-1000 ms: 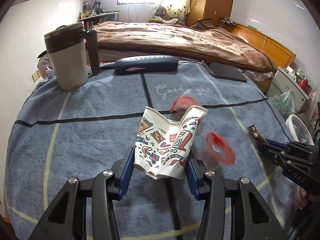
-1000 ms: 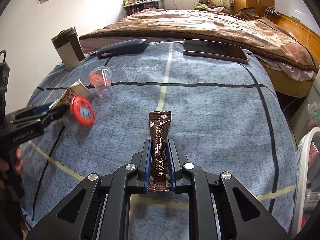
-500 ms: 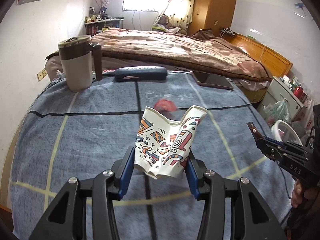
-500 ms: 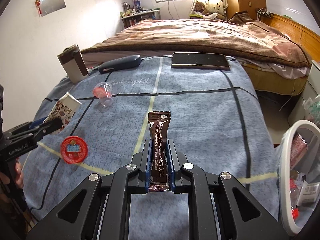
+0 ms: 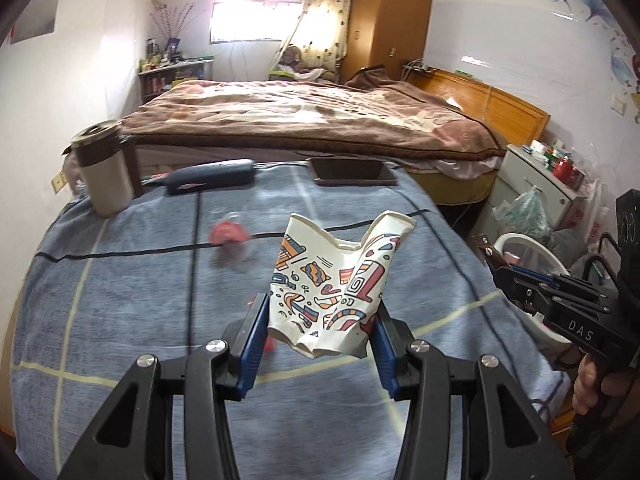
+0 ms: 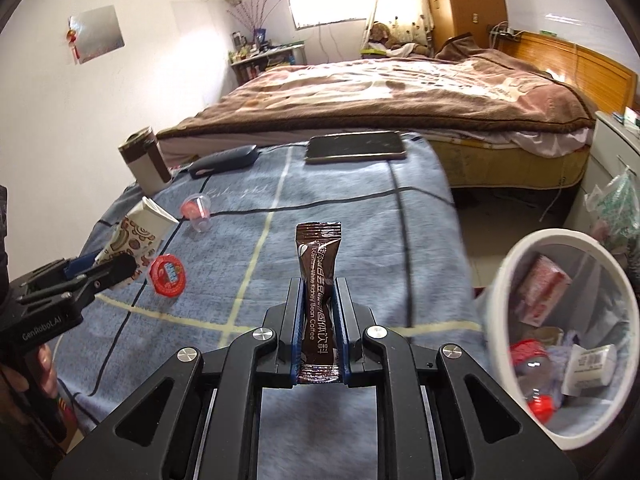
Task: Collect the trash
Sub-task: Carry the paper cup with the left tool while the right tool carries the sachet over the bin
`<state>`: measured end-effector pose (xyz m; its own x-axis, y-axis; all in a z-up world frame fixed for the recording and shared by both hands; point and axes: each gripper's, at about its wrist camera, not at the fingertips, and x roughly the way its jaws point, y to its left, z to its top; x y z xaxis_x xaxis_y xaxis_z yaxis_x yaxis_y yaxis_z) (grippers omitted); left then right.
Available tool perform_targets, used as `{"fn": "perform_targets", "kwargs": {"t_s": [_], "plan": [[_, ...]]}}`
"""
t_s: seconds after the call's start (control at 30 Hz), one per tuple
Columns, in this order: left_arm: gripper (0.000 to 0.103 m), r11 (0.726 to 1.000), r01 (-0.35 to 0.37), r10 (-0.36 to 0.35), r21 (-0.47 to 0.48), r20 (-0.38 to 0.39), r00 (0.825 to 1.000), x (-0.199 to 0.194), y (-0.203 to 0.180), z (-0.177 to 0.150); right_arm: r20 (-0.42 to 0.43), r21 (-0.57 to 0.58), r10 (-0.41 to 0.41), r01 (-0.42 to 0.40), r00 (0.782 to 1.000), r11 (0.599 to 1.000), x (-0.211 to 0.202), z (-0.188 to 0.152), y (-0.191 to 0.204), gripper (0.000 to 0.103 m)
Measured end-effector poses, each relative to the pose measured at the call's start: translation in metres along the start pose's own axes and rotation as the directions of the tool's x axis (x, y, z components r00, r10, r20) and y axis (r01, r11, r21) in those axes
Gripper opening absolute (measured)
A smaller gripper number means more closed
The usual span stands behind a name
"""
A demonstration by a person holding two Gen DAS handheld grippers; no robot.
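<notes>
both tongs are matte black linkages with silver round screws and blue pads lining the fingers (image 5: 253,344). the right tongs (image 5: 486,254) carry white "das" lettering, the left tongs (image 6: 116,266) "genrobot.ai". bare-skinned fingers wrap each black handle.

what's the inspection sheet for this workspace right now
surface: blue blanket with lines, covering the table.
job's things: crushed paper cup and coffee sachet held; red lid and small plastic cup lying on the blanket; white bin partly filled.
clutter: mug, dark case, phone.
grippers: left gripper shut on the cup; right gripper shut on the sachet.
cables: nothing seen on the blanket.
surroundings: bed, wardrobe.
</notes>
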<state>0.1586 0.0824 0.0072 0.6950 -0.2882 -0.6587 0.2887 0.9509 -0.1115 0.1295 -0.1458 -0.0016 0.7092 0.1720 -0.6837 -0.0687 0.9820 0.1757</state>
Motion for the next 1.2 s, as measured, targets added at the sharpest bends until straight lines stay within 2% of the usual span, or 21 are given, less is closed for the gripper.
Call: {"fn": "perform_targets", "kwargs": {"t_s": [0.4, 0.53, 0.67, 1.2], "plan": [[0.050, 0.993, 0.087, -0.088, 0.075, 0.009, 0.996, 0.007, -0.078, 0.008, 0.059, 0.063, -0.070, 0.067, 0.996, 0.996, -0.040, -0.005, -0.053, 0.017], [0.050, 0.990, 0.074, -0.076, 0.117, 0.016, 0.997, 0.008, -0.100, 0.010, 0.071, 0.084, -0.087, 0.081, 0.994, 0.993, -0.048, -0.007, -0.070, 0.017], [0.050, 0.985, 0.104, -0.107, 0.137, 0.013, 0.994, 0.011, -0.120, 0.012, 0.078, 0.106, -0.102, 0.094, 0.992, 0.990, -0.055, -0.009, -0.086, 0.017], [0.050, 0.951, 0.225, -0.223, 0.215, -0.030, 0.974, 0.030, -0.206, 0.014, 0.093, 0.167, -0.194, 0.177, 0.976, 0.970, -0.086, -0.018, -0.142, 0.017]]}}
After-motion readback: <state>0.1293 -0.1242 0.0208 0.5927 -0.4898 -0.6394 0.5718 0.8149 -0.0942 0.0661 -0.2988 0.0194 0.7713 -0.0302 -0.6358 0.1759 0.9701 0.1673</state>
